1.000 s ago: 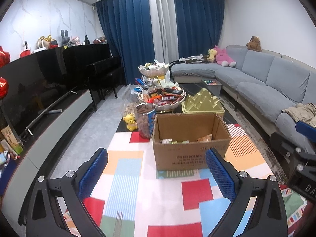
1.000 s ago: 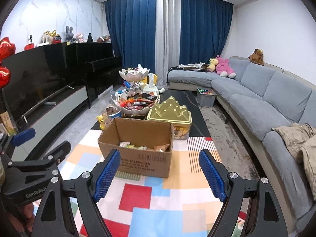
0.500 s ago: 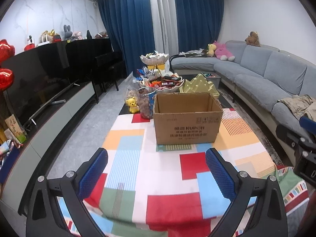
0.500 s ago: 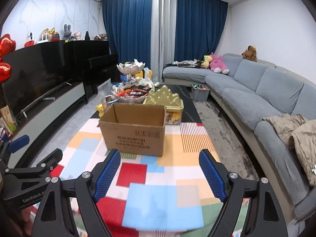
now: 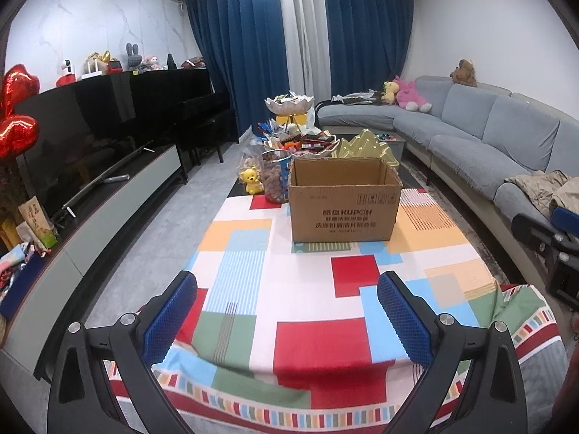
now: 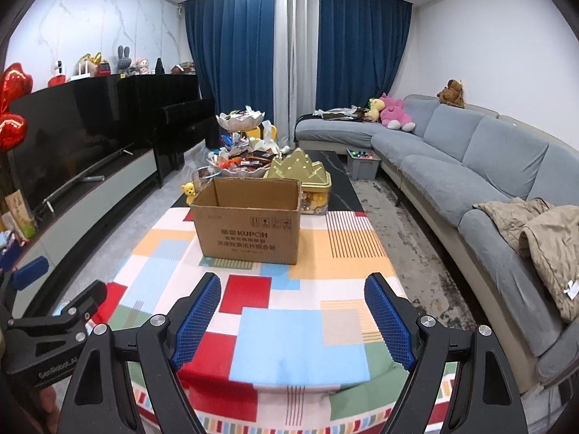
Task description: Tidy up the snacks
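Note:
An open cardboard box (image 5: 345,202) (image 6: 249,220) stands on a table covered with a colourful checked cloth (image 5: 300,289) (image 6: 289,307). Behind it sit bowls heaped with wrapped snacks (image 5: 304,143) (image 6: 246,164), a jar of nuts (image 5: 275,177) and a gold lidded tin (image 5: 365,146) (image 6: 302,175). My left gripper (image 5: 287,311) hangs open over the near end of the cloth, well short of the box, with nothing between its blue pads. My right gripper (image 6: 293,316) is likewise open and empty, and the left tool's body (image 6: 54,329) shows at its lower left.
A grey corner sofa (image 6: 470,166) with soft toys and a beige jacket (image 6: 542,231) runs along the right. A TV on a low cabinet (image 5: 90,166) and a black piano line the left. A small yellow toy (image 5: 251,179) sits beside the jar. Red balloons (image 5: 16,108) hang at far left.
Both grippers have drawn back from the box toward the near end of the table, so the box looks smaller and its contents are hidden. Both stay open.

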A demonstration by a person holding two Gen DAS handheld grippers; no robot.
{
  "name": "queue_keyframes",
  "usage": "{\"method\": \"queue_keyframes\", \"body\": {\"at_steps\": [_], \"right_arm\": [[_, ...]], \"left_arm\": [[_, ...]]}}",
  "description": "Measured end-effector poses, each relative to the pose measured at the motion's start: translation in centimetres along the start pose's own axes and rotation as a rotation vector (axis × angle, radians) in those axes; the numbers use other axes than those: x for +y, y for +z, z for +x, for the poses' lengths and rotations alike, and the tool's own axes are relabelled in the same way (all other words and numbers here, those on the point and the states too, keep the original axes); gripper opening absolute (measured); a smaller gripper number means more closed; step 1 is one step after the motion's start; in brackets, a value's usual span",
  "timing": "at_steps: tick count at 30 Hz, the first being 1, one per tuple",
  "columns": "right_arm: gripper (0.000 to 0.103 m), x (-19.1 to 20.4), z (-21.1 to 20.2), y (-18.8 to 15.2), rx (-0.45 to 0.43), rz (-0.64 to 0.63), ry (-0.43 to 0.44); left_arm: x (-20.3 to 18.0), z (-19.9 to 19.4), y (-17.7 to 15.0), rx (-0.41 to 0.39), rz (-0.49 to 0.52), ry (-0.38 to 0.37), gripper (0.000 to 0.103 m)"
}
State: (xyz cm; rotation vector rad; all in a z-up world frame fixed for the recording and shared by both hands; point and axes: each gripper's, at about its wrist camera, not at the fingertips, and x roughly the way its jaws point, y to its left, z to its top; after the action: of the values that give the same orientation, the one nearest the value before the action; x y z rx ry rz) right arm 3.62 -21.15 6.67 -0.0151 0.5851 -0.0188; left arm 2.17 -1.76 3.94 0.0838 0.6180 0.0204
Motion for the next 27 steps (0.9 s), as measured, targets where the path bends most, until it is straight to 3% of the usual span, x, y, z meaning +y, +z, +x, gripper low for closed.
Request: {"method": "queue_keyframes", "body": {"at_steps": [14, 27], "right_arm": [[0.082, -0.1, -3.3, -0.3, -0.077, -0.014, -0.014], [0.082, -0.3, -3.2, -0.2, -0.074, -0.002, -0.02]], "left_arm": [[0.7, -3.0, -1.0, -0.052, -0.03, 0.011, 0.103], [1.0, -3.1, -0.9, -0.06, -0.038, 0.016, 0.103]]}}
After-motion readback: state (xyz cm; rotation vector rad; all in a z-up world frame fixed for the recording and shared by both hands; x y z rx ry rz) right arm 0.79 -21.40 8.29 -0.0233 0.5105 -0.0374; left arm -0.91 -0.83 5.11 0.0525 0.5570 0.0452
